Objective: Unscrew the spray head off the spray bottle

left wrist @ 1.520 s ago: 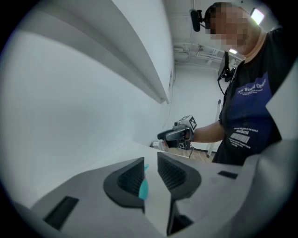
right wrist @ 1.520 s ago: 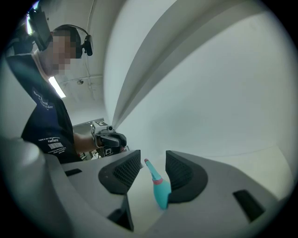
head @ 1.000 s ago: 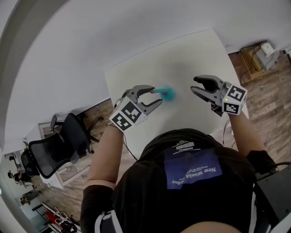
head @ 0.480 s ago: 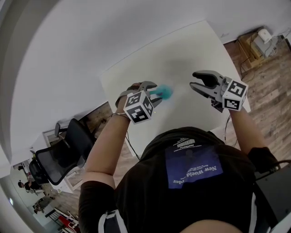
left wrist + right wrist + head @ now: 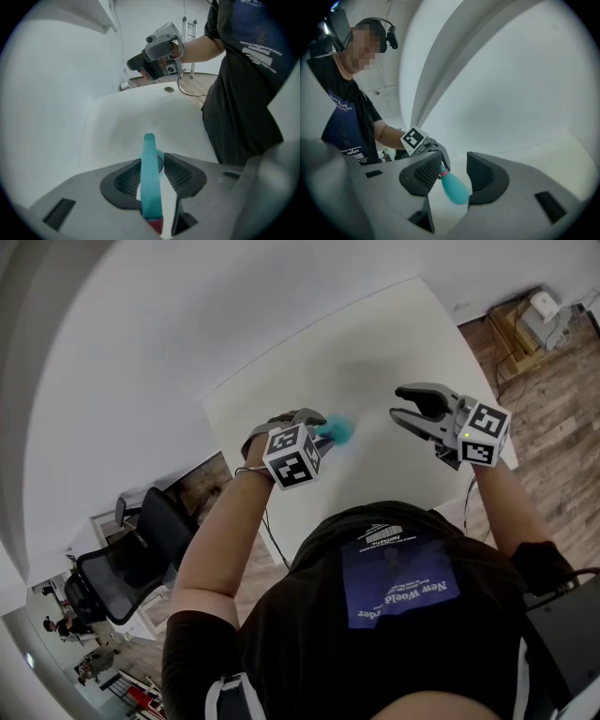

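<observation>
A teal spray bottle (image 5: 343, 431) stands on the white table (image 5: 375, 343). My left gripper (image 5: 315, 427) points steeply down over its top. In the left gripper view the teal spray head (image 5: 149, 178), red-tipped at its near end, runs between the pads, and the jaws of my left gripper (image 5: 152, 161) have just been closing onto it. My right gripper (image 5: 401, 402) hovers level to the bottle's right, open and empty. From the right gripper view the bottle body (image 5: 454, 190) shows beyond my right gripper (image 5: 454, 161), with the left gripper (image 5: 440, 160) at its pink collar.
The table's front edge lies close to the person's body. A round cable hole (image 5: 168, 88) sits near the table's far side. An office chair (image 5: 131, 559) stands on the wooden floor at the left, and a box (image 5: 534, 320) at the upper right.
My left gripper has sunk onto the spray head and rolled, so its marker cube now faces up. Its jaws stand narrower. The right gripper has barely shifted.
</observation>
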`<state>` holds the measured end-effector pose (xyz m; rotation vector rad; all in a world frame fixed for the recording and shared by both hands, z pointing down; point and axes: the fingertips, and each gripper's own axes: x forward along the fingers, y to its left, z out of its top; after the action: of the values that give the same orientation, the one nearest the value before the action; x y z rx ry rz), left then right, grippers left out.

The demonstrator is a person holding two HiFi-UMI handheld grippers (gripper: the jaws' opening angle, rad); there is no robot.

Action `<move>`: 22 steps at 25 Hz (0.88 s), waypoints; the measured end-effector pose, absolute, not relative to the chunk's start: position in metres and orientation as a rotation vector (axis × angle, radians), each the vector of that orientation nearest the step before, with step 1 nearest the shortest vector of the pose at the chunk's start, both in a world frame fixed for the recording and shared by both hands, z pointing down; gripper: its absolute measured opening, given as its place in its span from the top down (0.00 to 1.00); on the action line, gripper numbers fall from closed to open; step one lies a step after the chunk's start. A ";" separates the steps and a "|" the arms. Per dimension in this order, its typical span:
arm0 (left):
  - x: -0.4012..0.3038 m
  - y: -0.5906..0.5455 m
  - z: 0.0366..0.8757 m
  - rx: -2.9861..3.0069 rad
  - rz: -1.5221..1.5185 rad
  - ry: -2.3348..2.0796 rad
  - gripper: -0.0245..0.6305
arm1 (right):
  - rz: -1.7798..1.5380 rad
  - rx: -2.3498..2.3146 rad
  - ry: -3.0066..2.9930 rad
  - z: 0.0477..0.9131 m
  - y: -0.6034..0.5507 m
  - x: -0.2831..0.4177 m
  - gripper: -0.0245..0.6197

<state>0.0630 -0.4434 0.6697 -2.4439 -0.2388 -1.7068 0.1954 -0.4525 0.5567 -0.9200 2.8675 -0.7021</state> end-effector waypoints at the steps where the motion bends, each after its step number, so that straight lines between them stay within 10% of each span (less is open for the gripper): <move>1: 0.064 -0.443 0.670 -2.448 -1.705 -0.245 0.72 | -0.703 -0.920 2.867 0.557 -0.453 0.195 0.75; 22: 0.063 -0.440 0.661 -2.499 -1.691 -0.195 0.74 | -0.715 -0.847 2.889 0.558 -0.452 0.194 0.75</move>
<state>0.0630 -0.4397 0.6610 -2.4993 -0.1948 -1.6910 0.1940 -0.4516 0.5584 -0.8469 2.8892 -0.7154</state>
